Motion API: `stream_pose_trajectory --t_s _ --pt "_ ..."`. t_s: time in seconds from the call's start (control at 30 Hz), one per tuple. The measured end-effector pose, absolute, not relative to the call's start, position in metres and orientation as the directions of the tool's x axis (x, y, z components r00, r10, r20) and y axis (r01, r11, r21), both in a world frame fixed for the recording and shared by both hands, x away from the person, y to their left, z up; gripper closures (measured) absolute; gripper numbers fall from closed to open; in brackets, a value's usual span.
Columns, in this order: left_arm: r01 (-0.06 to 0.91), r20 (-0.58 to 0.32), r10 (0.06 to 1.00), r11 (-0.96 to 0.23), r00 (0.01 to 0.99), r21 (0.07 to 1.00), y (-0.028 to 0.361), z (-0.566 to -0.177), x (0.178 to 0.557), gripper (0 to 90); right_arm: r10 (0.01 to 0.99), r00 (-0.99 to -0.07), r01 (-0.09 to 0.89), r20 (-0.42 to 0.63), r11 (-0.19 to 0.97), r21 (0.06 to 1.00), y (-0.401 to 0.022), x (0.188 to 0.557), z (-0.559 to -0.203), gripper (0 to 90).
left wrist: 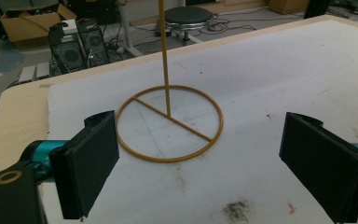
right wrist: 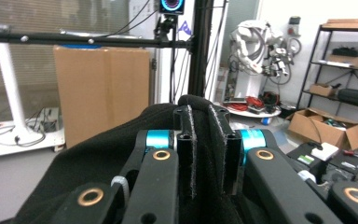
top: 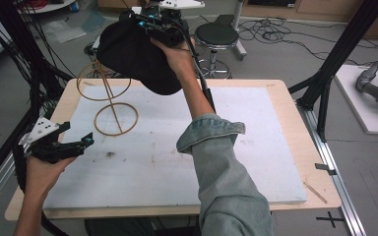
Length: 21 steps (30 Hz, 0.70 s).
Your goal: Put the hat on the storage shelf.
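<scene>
High view: the right gripper (top: 150, 24), in the upper centre of the frame, has its jaws clamped on a black fabric hat (top: 135, 59), which hangs above the upper ring of the gold wire stand (top: 109, 101) at the upper left of the white board (top: 236, 152). In the right gripper view the two jaws stand close together at frame centre with a fold of the black fabric pinched between them. The left gripper (top: 74, 142), at the lower left of the high view, has its jaws apart and empty; in the left gripper view the stand's base ring lies on the board between and beyond them.
</scene>
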<state>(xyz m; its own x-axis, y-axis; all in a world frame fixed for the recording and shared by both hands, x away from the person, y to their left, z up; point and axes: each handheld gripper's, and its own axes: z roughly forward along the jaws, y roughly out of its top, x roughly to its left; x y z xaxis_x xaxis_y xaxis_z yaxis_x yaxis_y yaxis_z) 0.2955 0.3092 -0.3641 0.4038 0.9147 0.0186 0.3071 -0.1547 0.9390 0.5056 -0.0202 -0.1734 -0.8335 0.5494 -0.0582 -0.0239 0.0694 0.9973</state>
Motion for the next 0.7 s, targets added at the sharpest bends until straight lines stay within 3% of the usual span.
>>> stream_pose_trajectory --t_s 0.7 --pt "0.304 0.017 0.919 -0.147 0.393 0.941 0.316 -0.363 0.289 12.1 0.456 -0.888 -0.021 -0.054 0.077 0.997 0.033 0.512 -0.186 82.5"
